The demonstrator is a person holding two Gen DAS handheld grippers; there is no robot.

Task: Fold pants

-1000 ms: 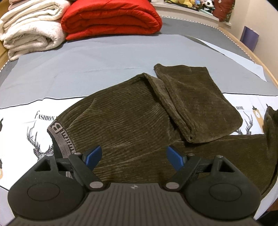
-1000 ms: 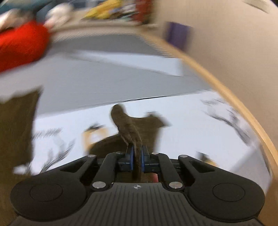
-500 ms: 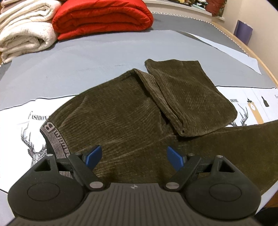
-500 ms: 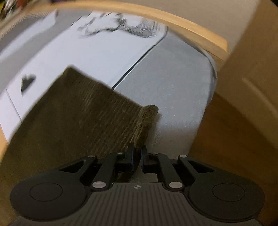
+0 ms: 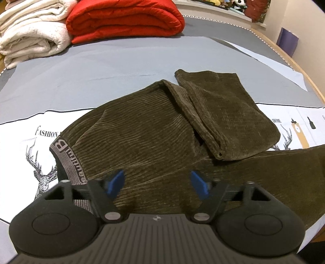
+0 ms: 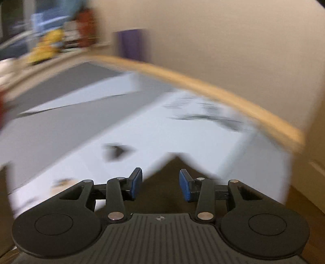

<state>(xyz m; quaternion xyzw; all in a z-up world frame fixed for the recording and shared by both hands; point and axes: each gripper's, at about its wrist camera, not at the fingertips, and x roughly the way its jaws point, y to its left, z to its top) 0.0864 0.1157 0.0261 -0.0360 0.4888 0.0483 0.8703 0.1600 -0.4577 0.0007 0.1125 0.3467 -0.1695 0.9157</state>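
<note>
Olive-brown ribbed corduroy pants (image 5: 146,130) lie spread on the white printed bed sheet w/ deer drawings (image 5: 26,142); one leg is folded back over the seat, other leg runs off to the right. Grey lettered waistband (image 5: 67,160) is at the pants' left edge. Left gripper (image 5: 157,181) hovers over the pants' near part, jaws wide apart, holding nothing. Right gripper (image 6: 160,183), blurred view, also parted & empty, a dark pants corner (image 6: 174,168) under it. Beyond the pants: folded red quilt (image 5: 126,18) & cream blankets (image 5: 30,34)
</note>
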